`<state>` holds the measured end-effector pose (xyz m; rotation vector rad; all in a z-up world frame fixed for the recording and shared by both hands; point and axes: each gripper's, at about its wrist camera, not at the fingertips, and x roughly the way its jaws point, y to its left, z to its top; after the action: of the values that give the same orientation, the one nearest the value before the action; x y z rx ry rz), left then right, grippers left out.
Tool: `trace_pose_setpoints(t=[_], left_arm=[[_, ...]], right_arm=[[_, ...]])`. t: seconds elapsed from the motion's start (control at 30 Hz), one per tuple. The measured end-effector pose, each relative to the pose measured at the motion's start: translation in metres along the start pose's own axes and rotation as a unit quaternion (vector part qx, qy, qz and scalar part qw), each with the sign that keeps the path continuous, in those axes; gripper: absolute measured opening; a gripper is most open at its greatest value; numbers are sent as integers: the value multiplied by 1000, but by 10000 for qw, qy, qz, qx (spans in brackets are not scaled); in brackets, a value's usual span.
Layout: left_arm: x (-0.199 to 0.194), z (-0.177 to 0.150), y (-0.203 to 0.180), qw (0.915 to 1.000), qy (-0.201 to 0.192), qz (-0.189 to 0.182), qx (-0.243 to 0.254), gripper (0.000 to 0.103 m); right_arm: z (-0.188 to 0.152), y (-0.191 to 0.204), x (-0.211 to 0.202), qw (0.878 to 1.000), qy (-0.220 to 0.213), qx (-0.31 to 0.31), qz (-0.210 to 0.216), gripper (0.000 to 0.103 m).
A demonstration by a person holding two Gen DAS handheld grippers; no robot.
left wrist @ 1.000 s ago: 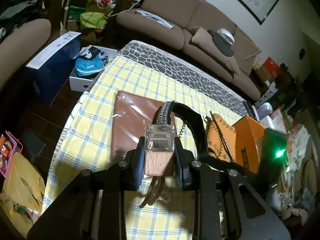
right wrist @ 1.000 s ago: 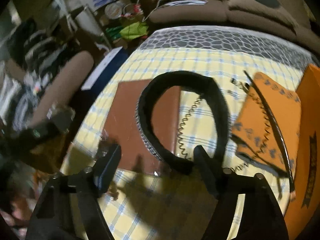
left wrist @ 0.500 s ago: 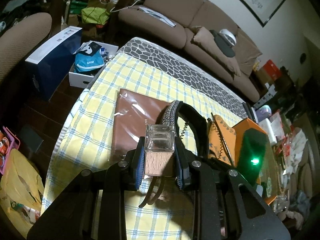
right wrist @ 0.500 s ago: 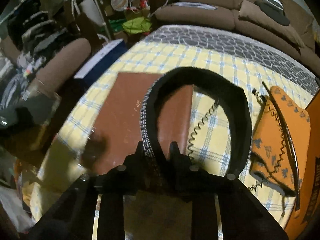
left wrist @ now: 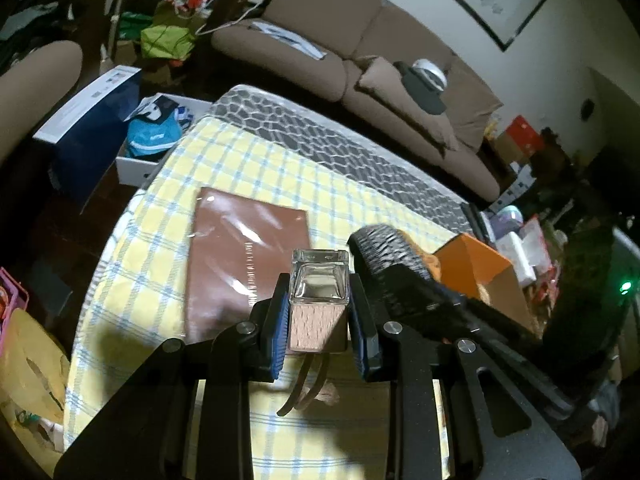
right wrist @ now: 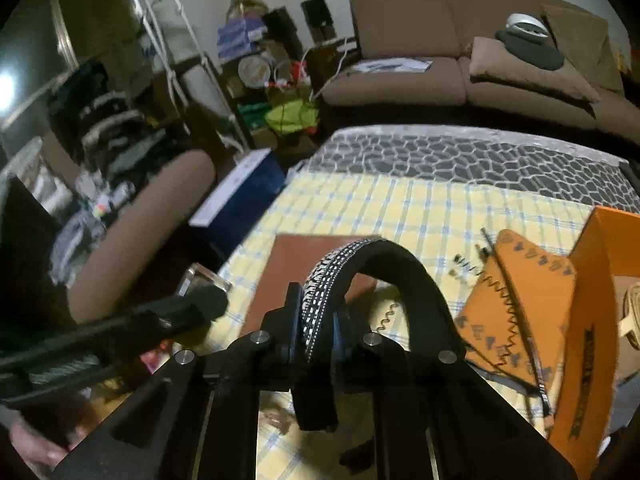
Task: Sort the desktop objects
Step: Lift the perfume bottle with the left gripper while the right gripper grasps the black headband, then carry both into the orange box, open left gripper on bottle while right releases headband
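1. The brown folder (left wrist: 248, 256) on the checked tablecloth (left wrist: 168, 216) carries a line of print too small to read; black lettering down the orange box (right wrist: 592, 344) is blurred.
2. The left gripper (left wrist: 319, 320) clamps a small glass bottle with a wooden cap (left wrist: 319, 300), its brown cord dangling beneath, above the cloth.
3. The right gripper (right wrist: 316, 332) is closing its jaws on a black beaded headband (right wrist: 380, 276), raised off the table; the band's lower end is cut off behind the tongs.
4. An orange spiral notebook (right wrist: 520, 312) lies beside the box, partly hidden.
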<state>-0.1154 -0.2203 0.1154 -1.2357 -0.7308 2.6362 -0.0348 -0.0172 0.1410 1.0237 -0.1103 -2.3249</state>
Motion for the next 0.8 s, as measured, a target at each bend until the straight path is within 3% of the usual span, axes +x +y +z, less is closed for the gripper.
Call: trace_pose_setpoints(t=[0.33,0.5,0.8], left_arm=[[8,-11,-55,9987,61,-331,391,24],[18,-20,-93,9963,170,-532,660,24],[32,-33,-173,9876,363,-959,1185,24]], right_arm=[[17,-45,-85,9970,-623,419,180,13],[18,-81,-123,9940,-907,608,-100,13],[8,-151,-157,9871,-1010,1001,-734,13]])
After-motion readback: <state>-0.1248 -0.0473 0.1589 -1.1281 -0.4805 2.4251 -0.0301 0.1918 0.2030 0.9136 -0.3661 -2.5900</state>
